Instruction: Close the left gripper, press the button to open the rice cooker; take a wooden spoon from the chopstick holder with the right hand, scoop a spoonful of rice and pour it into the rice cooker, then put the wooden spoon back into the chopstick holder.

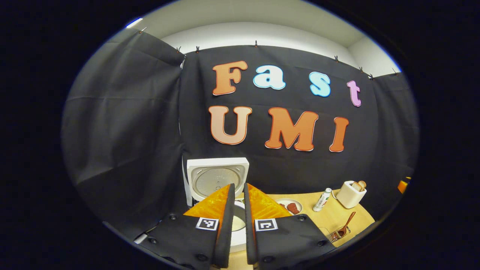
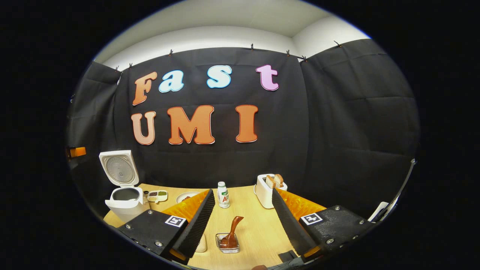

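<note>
I see the white, boxy rice cooker (image 2: 123, 200) at the wooden worktop's (image 2: 258, 228) left edge, its lid upright and its round pot open. A brown wooden spoon (image 2: 231, 234) leans in a clear square holder (image 2: 227, 243) near the front edge. My left gripper (image 1: 239, 191) hangs over the cooker with ridged fingers nearly together, holding nothing. My right gripper (image 2: 243, 197) is spread wide, empty, above the spoon.

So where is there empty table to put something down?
The bare table lies between the bottle, the toaster and the spoon holder. It is crowded by the open rice cooker, where a small dish and a plate sit close.
</note>
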The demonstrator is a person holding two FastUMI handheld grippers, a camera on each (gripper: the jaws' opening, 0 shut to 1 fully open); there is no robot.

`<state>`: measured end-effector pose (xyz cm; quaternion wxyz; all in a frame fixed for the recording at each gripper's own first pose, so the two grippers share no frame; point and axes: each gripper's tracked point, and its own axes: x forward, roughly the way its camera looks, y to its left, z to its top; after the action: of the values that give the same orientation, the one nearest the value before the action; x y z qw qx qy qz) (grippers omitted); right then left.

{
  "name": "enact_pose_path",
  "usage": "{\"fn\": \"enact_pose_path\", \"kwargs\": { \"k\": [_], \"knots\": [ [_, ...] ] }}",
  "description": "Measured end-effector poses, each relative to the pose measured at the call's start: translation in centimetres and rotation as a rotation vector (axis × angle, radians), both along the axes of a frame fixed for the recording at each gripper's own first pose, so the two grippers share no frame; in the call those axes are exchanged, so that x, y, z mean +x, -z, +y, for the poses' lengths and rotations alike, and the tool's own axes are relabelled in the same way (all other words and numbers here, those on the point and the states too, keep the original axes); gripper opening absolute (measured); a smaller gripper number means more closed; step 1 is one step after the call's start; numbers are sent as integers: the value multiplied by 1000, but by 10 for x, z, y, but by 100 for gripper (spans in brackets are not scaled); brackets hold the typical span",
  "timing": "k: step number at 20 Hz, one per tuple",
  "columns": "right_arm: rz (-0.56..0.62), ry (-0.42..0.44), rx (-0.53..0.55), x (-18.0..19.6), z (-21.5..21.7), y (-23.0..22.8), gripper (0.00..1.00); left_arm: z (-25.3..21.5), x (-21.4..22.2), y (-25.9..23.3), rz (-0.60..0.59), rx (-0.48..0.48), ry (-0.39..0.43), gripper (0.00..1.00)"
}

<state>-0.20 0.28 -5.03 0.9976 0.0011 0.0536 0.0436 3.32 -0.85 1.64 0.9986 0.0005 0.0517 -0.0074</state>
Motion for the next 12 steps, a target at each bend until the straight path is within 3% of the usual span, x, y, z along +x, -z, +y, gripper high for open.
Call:
{"fn": "enact_pose_path", "kwargs": {
  "k": [1, 3, 5, 6, 7, 9, 12],
  "knots": [
    [0, 1, 0, -1, 1, 1, 95, -4, -2, -2, -14, -7, 10, 28],
    [1, 5, -2, -2, -2, 3, 100, -5, -6, -12, -42, -22, 25, 55],
    [4, 4, 2, -2, -1, 5, 95, 0, -9, -18, -57, -15, 17, 56],
    [7, 3, 6, -1, -1, 8, 100, 2, -8, -17, -61, -9, 14, 50],
    [12, 3, 9, -1, 0, 11, 95, -1, -13, -20, -68, -8, 22, 57],
    [26, 4, 16, 3, 0, 20, 95, 1, -16, -25, -82, 8, 26, 100],
    [61, 6, 32, 13, 1, 42, 95, 7, -21, -32, -114, 22, -2, 100]
  ]
}}
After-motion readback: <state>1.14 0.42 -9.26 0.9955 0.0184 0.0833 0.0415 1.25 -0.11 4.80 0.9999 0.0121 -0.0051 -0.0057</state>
